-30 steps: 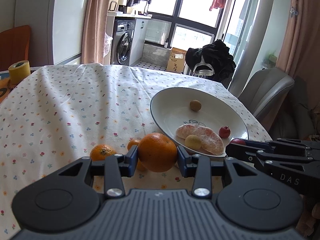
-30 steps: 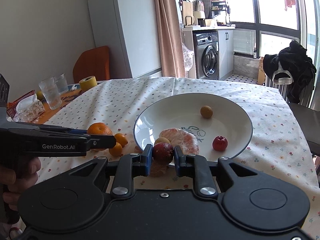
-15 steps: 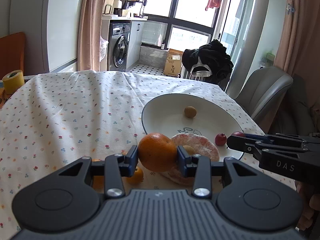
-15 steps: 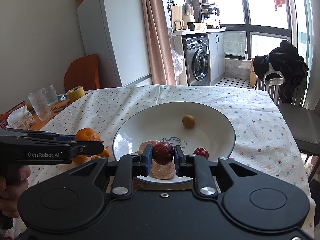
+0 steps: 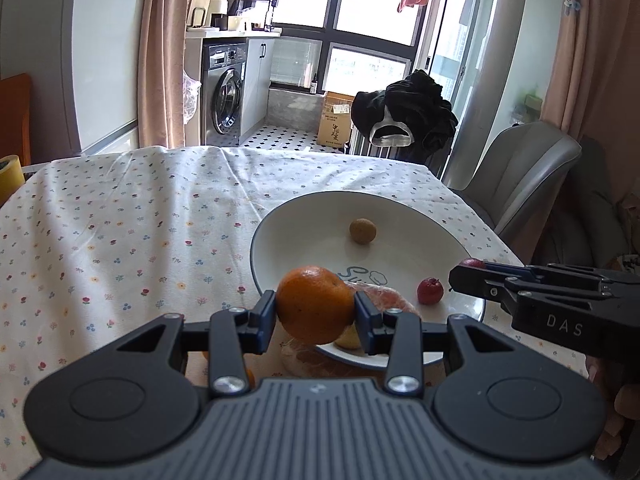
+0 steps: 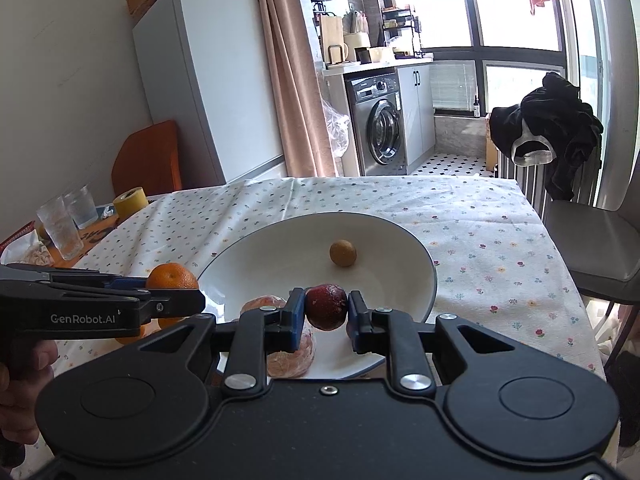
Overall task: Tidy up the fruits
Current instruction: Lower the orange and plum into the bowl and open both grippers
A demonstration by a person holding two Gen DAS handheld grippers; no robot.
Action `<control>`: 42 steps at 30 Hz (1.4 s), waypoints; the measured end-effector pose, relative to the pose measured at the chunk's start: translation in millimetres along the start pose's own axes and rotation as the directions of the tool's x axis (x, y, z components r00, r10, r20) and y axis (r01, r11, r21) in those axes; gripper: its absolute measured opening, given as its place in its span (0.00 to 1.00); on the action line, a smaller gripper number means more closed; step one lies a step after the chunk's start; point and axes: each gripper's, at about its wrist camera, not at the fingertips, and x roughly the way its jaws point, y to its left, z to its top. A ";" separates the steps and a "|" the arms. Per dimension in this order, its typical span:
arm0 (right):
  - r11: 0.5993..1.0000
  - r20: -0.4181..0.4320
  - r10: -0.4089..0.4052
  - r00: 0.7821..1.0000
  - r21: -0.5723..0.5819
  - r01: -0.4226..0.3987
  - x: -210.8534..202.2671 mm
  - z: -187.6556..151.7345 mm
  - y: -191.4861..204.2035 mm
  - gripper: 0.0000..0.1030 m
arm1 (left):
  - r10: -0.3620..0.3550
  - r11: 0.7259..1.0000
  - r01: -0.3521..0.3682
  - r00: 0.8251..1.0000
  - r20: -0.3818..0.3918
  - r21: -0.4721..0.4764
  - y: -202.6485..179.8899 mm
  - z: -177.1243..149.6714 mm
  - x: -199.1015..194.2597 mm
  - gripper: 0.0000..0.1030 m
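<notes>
Both grippers have advanced over the white ceramic bowl: your left gripper jaws clamp the round orange, your right gripper jaws clamp the dark red plum. Lower each close to the bowl's floor before releasing, clear of the peeled citrus.

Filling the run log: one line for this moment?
left gripper: holds orange | right gripper: holds dark red fruit | both over plate

Round white glazed ceramic plate: glossy, smooth. Floral-print cloth tablecloth beneath: matt, creased. Round orange between the matt black plastic left tongs: dimpled, slightly shiny skin.
</notes>
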 end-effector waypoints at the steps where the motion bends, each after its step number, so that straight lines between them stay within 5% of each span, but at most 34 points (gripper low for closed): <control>1: 1.000 0.001 0.000 1.000 0.003 0.000 0.0 0.2 -1.4 0.20 | -0.001 1.000 0.001 1.000 -0.003 0.003 -1.6 0.8 2.2 0.38; 20: 0.999 -0.002 -0.014 1.000 0.035 0.014 9.9 -0.1 -18.6 0.20 | -0.013 1.000 0.014 0.998 -0.065 0.013 -10.3 6.9 34.3 0.39; 35: 0.999 0.004 0.028 1.000 0.014 -0.028 17.2 6.5 -0.7 0.21 | 0.023 1.000 -0.023 0.999 -0.044 -0.013 6.4 13.6 14.0 0.45; 42: 0.999 0.013 0.030 0.999 0.010 -0.030 12.8 6.4 5.3 0.31 | 0.040 0.999 -0.041 0.998 -0.041 -0.031 16.8 8.1 1.4 0.51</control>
